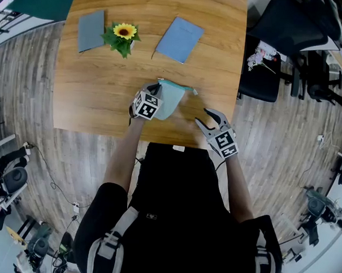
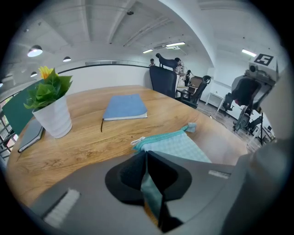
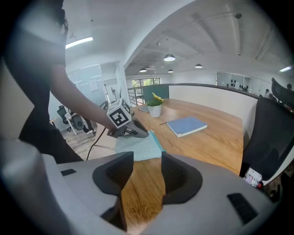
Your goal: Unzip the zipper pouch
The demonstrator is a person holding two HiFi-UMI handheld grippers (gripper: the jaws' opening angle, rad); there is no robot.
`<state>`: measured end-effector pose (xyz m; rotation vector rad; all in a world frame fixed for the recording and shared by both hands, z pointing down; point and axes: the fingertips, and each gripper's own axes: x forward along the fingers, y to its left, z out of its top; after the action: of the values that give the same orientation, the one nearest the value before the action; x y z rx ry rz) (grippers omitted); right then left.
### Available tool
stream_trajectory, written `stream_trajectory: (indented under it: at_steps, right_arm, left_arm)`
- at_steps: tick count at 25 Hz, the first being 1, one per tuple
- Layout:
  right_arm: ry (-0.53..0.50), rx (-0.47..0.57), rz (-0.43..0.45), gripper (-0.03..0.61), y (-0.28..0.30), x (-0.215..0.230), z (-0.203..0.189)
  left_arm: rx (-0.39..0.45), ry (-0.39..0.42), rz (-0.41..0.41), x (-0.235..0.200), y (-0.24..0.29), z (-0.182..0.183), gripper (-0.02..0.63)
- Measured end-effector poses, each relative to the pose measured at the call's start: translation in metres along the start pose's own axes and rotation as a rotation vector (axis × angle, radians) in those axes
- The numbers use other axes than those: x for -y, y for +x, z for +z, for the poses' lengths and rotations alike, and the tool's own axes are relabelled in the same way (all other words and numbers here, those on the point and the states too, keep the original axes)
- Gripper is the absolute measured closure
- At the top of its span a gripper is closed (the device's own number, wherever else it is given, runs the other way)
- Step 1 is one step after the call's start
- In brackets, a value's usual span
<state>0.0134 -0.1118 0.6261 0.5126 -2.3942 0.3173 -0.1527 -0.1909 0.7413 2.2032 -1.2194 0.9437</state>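
Clamping the left gripper point(image 2: 146, 158) on the pouch point(image 1: 171, 99), I am anchoring it in front of the flowerpot point(image 1: 124, 36). The right gripper point(image 1: 202, 116) is hovering, jaws apart and empty; next, it must pinch the zipper point(image 2: 161, 137) pull.

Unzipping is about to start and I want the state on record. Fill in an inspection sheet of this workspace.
Surface: wooden table, bare wood, no spills seen.
Job's things: teal zipper pouch lies flat near the table's front edge.
Clutter: blue notebook, grey notebook and potted sunflower at the far side, apart from the pouch.
Grippers: left tool shut on the pouch's fabric; right tool open, nothing between its jaws, apart from the pouch.
Cables: thin cable on the floor left of the table.
Surroundings: black office chair right of the table; plank floor.
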Motion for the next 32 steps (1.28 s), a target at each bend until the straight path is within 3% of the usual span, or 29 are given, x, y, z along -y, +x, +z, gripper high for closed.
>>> stream_trajectory:
  at_steps: [5, 12, 20, 32]
  right_arm:
    - [-0.011, 0.001, 0.007, 0.387, 0.002, -0.005, 0.006]
    - [-0.038, 0.043, 0.006, 0.388, 0.002, -0.013, 0.019]
    - [-0.049, 0.091, 0.011, 0.403, 0.000, -0.029, 0.034]
    - [-0.091, 0.178, 0.053, 0.420, 0.005, -0.054, 0.076]
  left_arm:
    - [0.113, 0.061, -0.006, 0.008, -0.023, 0.023, 0.597]
    - [0.202, 0.109, -0.012, 0.027, -0.056, 0.039, 0.598]
    - [0.254, 0.211, 0.015, 0.049, -0.092, 0.052, 0.598]
    - [0.292, 0.370, -0.021, 0.081, -0.133, 0.054, 0.598]
